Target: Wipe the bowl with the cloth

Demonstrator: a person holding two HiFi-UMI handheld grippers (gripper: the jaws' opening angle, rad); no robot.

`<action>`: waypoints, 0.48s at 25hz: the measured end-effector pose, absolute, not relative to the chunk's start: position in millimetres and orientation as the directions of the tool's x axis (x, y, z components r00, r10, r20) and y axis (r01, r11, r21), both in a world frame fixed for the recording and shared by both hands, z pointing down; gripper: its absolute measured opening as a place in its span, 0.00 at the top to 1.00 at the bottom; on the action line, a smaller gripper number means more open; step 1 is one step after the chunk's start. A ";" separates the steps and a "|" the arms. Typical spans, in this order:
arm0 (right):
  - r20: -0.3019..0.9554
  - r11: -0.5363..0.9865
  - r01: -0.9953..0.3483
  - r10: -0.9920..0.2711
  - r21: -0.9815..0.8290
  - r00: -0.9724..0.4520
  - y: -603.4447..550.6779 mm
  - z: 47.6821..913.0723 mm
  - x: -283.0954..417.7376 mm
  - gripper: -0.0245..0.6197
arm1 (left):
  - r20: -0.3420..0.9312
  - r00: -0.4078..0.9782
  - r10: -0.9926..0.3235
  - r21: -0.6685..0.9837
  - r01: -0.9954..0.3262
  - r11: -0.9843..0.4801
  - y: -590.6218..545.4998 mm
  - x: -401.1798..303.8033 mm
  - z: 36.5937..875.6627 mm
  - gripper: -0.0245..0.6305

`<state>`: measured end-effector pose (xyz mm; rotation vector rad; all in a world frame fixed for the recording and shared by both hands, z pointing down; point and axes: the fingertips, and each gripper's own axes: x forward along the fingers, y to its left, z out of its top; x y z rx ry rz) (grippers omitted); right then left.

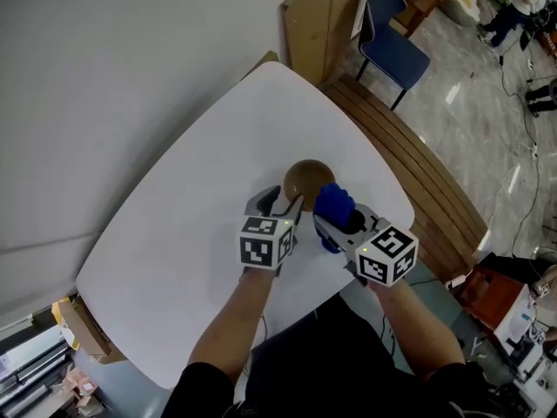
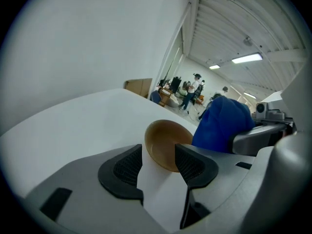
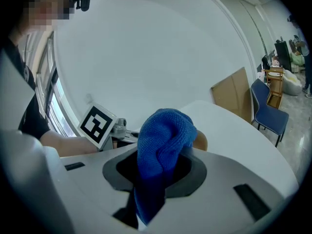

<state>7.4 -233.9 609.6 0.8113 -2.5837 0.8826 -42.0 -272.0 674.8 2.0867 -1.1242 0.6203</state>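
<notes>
A small brown bowl stands on the white table, just ahead of both grippers. My left gripper is open at the bowl's near left side. In the left gripper view the bowl shows between the two dark pads, its near rim just inside the gap, and nothing is gripped. My right gripper is shut on a bunched blue cloth, which stands up out of the jaws beside the bowl's right rim. Only a sliver of the bowl shows behind the cloth.
The table's right edge runs close to a slatted wooden bench. Beyond the far corner stand a cardboard panel and a blue chair. Boxes sit on the floor at the lower left. People stand far off in the room.
</notes>
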 end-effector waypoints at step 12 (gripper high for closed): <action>0.456 0.644 -0.579 -0.372 -0.500 -0.808 -214.3 620.2 4.3 0.82 | 0.726 0.538 -0.429 0.399 -0.837 -0.374 -267.6 -35.3 705.3 0.75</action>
